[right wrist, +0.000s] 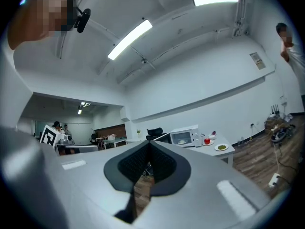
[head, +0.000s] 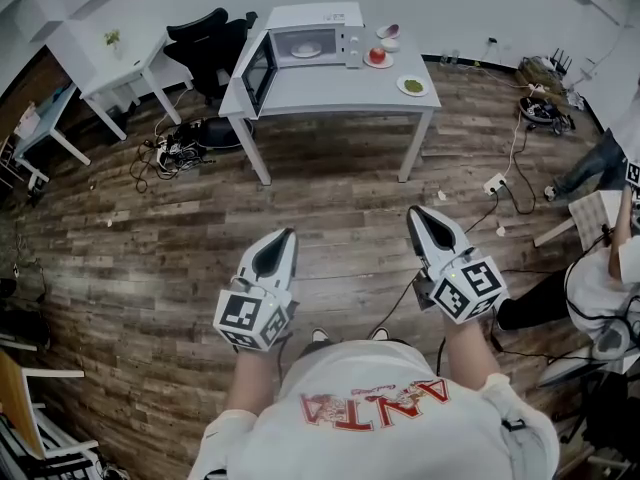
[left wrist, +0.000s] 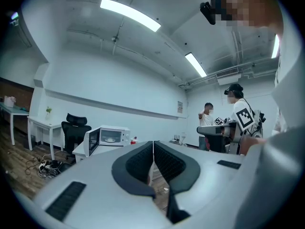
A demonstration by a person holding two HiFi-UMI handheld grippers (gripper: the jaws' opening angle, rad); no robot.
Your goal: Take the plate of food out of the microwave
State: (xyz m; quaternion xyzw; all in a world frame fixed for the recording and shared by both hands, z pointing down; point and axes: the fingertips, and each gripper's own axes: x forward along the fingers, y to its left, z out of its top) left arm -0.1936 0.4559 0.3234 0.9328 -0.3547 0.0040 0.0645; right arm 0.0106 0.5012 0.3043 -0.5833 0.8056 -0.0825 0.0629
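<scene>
Head view: plate [head: 306, 51] faint inside microwave [head: 312, 16]

The room is bright, evenly lit by long ceiling lamps [left wrist: 129, 14] that glare white in both gripper views. Shadows on the wooden floor [head: 150, 248] are soft. All views bend strongly at the edges; the gripper views darken in the corners.

You couldn't tell what food lay on the plate [head: 306, 51] inside the microwave [head: 312, 16]; it was too small. The right edge cut off the person [head: 600, 288] beside you.
</scene>
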